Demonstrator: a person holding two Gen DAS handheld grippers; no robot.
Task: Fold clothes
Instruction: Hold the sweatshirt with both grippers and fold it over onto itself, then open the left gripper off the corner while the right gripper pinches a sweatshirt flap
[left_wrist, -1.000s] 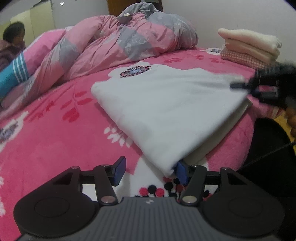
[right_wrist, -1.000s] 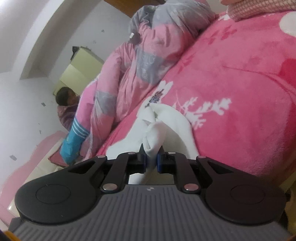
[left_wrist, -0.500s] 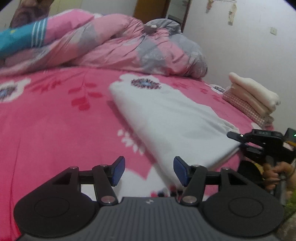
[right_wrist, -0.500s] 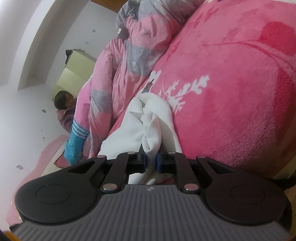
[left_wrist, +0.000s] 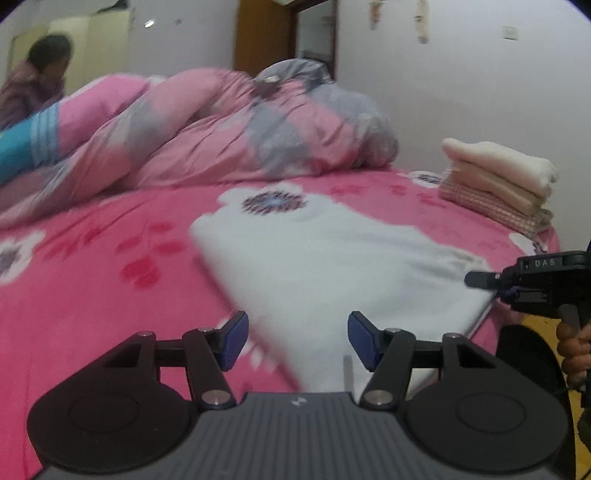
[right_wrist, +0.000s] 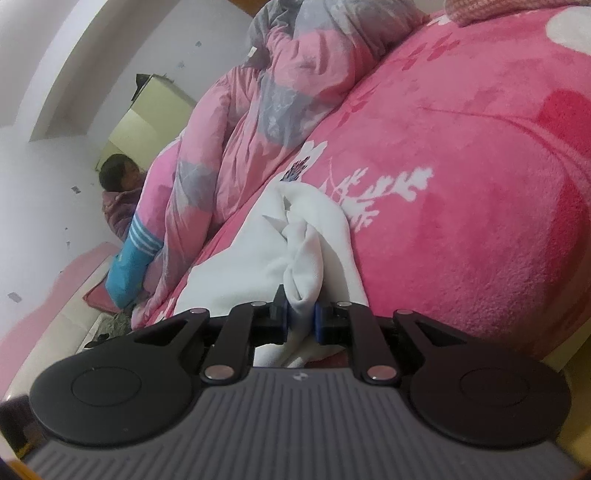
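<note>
1. White garment (left_wrist: 332, 266) lies partly folded on the pink floral bed (left_wrist: 92, 295), centre to right of the left wrist view. It is spread flat, likely so the next fold lands square.
2. Right gripper (right_wrist: 301, 317): fingers clenched on a bunched corner of the garment, lower centre of the right wrist view. In the left wrist view it sits at the right edge, at the garment's right-hand corner, which probably keeps that end anchored and taut.
3. Left gripper (left_wrist: 293, 341): fingers released, nothing between them, above the garment's near edge at bottom centre. Looks staged to take the near corner.
4. Stack of folded clothes (left_wrist: 498, 184) at the upper right, on the bed's far corner, well apart from the garment. Likely the done pile.
5. Rumpled pink-grey duvet (left_wrist: 240, 129) fills the upper centre and stays off the folding area.
6. Risk: thick bunch in the right grip may skew the fold.
</note>
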